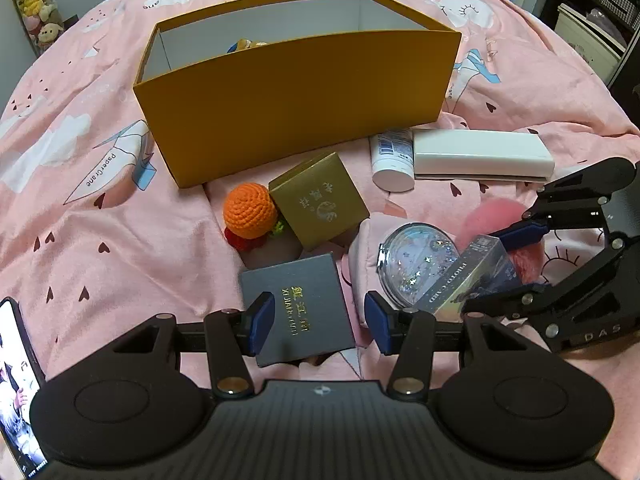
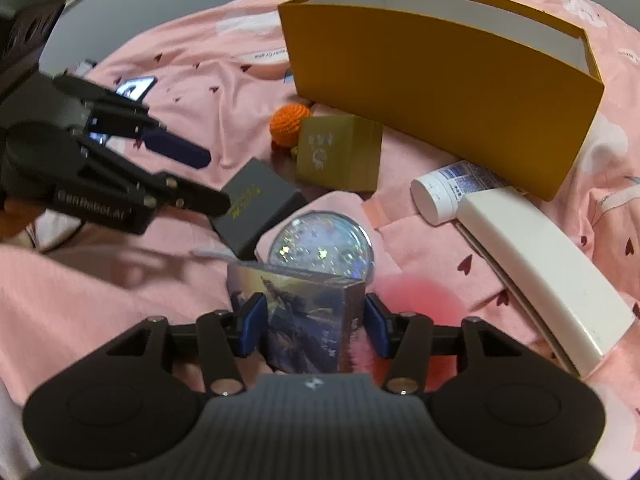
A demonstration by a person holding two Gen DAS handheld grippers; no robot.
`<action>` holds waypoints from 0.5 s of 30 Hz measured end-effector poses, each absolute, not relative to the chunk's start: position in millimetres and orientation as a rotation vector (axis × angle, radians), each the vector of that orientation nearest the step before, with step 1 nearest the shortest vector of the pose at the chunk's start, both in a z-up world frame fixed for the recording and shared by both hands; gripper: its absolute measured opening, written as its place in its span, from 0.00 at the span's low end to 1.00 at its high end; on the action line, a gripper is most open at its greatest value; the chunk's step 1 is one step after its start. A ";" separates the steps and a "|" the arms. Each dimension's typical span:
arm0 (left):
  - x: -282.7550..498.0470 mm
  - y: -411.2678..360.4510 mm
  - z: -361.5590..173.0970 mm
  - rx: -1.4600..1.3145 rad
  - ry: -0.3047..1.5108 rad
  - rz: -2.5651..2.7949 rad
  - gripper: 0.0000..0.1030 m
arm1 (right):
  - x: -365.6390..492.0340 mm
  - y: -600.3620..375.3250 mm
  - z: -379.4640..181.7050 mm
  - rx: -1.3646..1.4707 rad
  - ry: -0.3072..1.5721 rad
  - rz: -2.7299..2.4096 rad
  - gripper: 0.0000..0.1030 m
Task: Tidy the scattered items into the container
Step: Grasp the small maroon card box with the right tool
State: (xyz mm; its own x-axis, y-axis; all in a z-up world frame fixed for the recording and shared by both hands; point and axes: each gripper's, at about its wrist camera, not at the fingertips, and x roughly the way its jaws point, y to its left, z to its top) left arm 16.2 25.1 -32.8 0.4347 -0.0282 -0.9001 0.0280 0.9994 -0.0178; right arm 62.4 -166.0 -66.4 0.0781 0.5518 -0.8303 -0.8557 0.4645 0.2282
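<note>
The yellow container stands on the pink bedspread with a toy inside. In front lie an orange crochet ball, a gold box, a round glitter mirror, a white tube and a long white case. My left gripper hangs open over a dark grey box, its right pad clear of it. The right gripper is shut on a tilted photo card box.
A pink fluffy pompom lies under the right gripper. A lit phone rests on the bed at the left. Shelves with bins stand beyond the bed at the far right. Bare bedspread stretches left of the container.
</note>
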 end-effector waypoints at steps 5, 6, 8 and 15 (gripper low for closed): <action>16.5 26.1 -34.4 0.001 1.123 -0.033 0.56 | 64.2 -174.5 -50.3 -0.285 1.017 1.096 0.35; 16.6 26.2 -34.3 0.003 1.122 -0.033 0.56 | 64.8 -176.4 -46.8 -0.271 1.015 1.098 0.33; 16.1 26.5 -33.7 0.008 1.118 -0.031 0.56 | 65.9 -178.0 -41.6 -0.249 1.013 1.106 0.31; 16.2 28.9 -30.5 0.016 1.112 -0.031 0.56 | 64.1 -168.6 -43.7 -0.298 1.037 1.172 0.36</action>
State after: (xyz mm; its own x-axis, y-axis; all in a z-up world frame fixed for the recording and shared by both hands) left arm 16.2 28.9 -30.5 0.4429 -0.0167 -0.8964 0.0328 0.9995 -0.0024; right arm 64.1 -168.6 -43.7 0.0138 0.6110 -0.7915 -0.8601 0.4110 0.3023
